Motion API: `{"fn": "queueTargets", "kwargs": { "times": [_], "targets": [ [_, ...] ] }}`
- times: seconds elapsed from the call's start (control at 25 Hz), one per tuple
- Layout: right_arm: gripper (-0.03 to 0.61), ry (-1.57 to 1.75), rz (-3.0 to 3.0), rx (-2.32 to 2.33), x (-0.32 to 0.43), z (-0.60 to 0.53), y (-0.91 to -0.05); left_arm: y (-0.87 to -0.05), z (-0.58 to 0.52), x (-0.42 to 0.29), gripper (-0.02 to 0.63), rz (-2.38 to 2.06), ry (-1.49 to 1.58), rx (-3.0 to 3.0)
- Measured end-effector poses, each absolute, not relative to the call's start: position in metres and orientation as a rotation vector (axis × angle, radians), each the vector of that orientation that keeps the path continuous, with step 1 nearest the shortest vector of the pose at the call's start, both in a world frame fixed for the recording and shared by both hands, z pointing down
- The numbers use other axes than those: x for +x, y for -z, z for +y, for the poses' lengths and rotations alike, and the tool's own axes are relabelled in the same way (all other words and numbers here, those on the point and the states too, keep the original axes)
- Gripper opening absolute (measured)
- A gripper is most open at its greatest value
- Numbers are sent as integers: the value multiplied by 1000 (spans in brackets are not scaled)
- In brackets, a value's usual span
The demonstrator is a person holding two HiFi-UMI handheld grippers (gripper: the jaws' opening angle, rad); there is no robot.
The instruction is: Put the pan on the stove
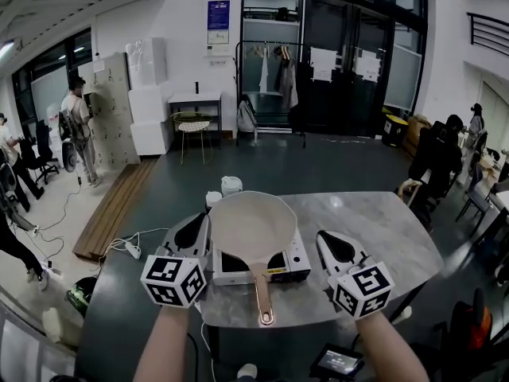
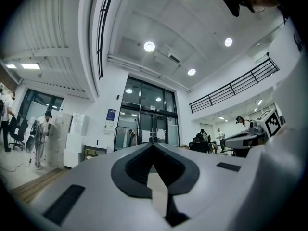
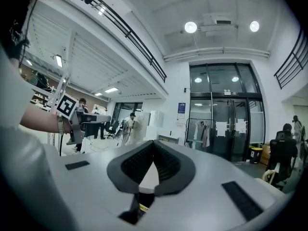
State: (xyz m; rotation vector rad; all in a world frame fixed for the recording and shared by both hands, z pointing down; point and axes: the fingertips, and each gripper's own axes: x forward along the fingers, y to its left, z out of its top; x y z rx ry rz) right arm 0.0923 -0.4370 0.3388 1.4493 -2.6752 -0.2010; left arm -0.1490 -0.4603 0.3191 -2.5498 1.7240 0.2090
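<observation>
Cream-coloured pan (image 1: 253, 228) resting on the stove (image 1: 296, 263), which stands on the marble worktop (image 1: 382, 229). The copper-toned handle (image 1: 262, 293) points toward the person, past the stove's front edge. Left gripper (image 1: 199, 223) and right gripper (image 1: 324, 239) flank the stove, one at each side — both with jaws together and nothing between them, as each gripper view confirms, and neither holding the pan. Judged from this arrangement, the placement is done: the pan sits level and roughly centred on the cooking surface, carried by the stove alone. Nothing of the task appears to be left, save perhaps drawing the grippers clear. Whether the base lies exactly over the heating ring cannot be told — the pan covers it.
</observation>
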Motion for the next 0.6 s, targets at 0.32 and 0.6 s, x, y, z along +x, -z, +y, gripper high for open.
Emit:
{"fn": "queueTargets", "kwargs": {
  "times": [0.32,0.6],
  "targets": [
    [25,221,-2664,1458,100,-443,-336,-327,-466,-146,11,1752,-207,-2562],
    [25,215,-2681,1465,103,-445,-334,-328,-467,-142,11,1757,-205,-2567]
  ]
}}
